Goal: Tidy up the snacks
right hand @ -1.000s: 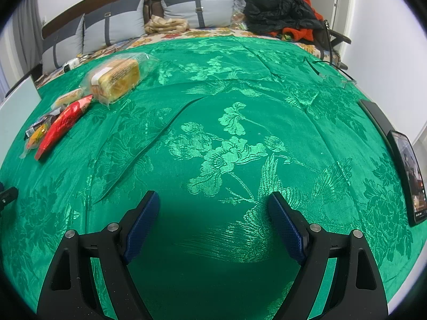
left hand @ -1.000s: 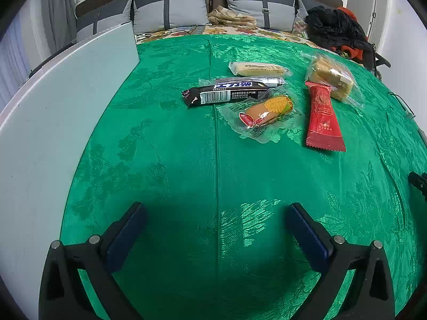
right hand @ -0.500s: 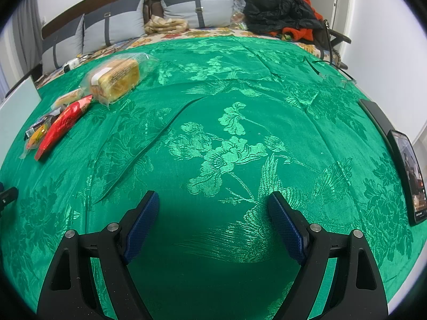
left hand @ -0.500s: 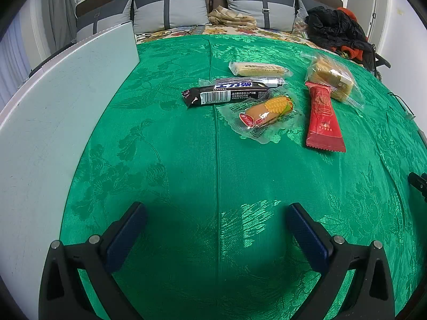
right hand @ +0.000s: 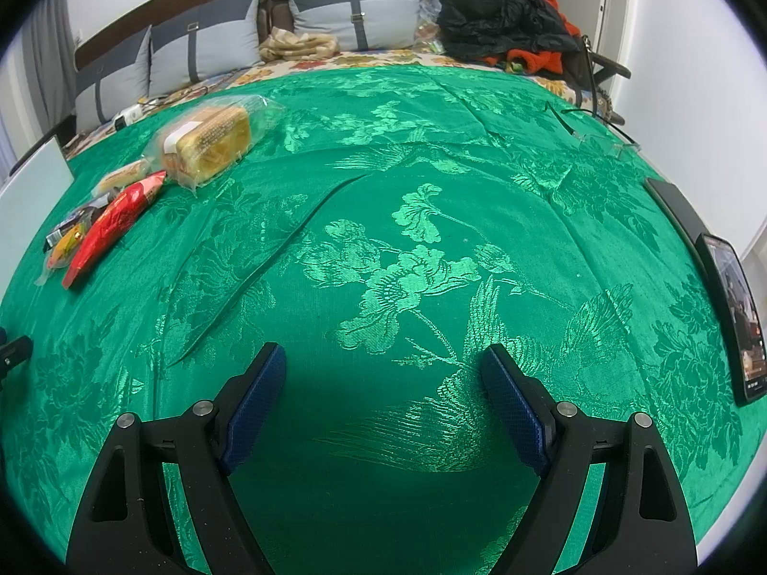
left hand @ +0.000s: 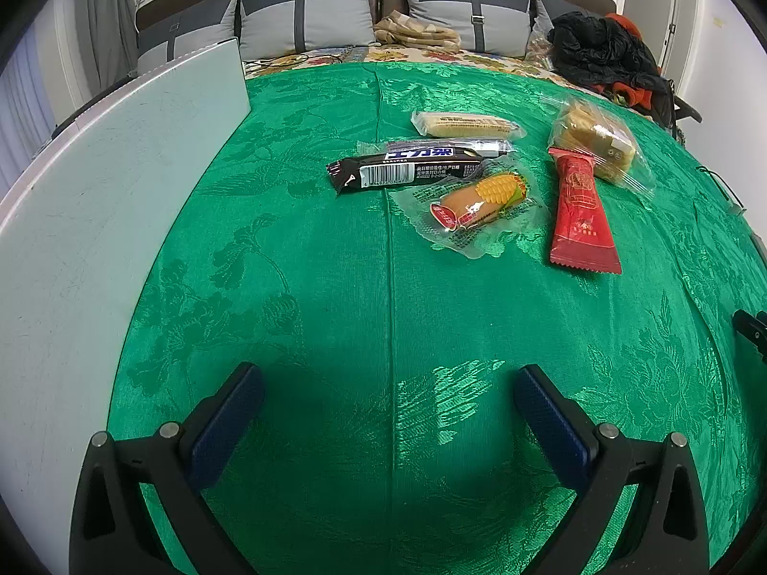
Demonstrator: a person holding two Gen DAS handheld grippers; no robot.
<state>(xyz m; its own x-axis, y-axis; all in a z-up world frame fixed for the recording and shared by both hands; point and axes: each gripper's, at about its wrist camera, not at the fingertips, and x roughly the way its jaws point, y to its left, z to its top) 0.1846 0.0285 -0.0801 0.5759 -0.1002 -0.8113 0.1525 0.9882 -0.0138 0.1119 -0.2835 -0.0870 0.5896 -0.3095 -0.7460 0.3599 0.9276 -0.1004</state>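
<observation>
Several snacks lie on the green cloth [left hand: 311,287] ahead of my left gripper [left hand: 388,397], which is open and holds nothing. A black bar [left hand: 402,170] lies nearest the white board, with a corn-print sausage pack [left hand: 479,199] beside it. Farther back sits a pale wafer pack [left hand: 465,124]. A red sachet [left hand: 580,211] and a clear bag of cake [left hand: 597,141] lie to the right. My right gripper [right hand: 383,373] stands open over bare cloth, well right of the cake bag [right hand: 211,141] and red sachet [right hand: 112,225].
A white board [left hand: 96,220] lies along the left of the cloth. A dark phone [right hand: 733,321] and another flat black item [right hand: 671,201] rest at the right edge, with clear glasses [right hand: 604,141] behind. Pillows [left hand: 307,19] and piled clothes [right hand: 503,24] are at the back.
</observation>
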